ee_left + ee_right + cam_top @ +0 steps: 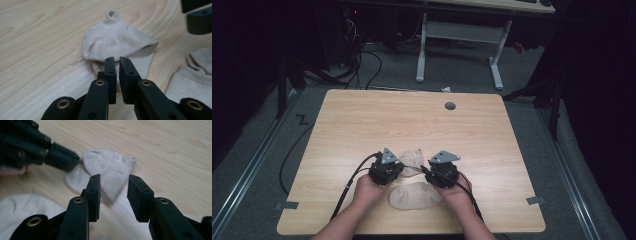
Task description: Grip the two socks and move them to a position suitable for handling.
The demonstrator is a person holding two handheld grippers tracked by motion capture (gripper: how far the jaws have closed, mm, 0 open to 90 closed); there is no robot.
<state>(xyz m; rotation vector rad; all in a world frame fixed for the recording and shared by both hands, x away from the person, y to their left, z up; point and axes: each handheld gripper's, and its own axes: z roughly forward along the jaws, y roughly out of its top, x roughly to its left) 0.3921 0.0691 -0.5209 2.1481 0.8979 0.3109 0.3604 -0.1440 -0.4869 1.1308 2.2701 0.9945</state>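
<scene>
A beige sock, folded over on itself, lies on the wooden table between my two grippers. My left gripper is shut, its tips pinching the near edge of that sock. On the other side, my right gripper stands open just short of the same sock, pads not touching the fabric. A second beige sock lies flat between the person's hands, closer to the front edge.
A round cable hole sits near the table's far edge. Grey tape tabs mark the front corners. Beyond the table stand a white desk frame and floor cables. Bare wood stretches behind the socks.
</scene>
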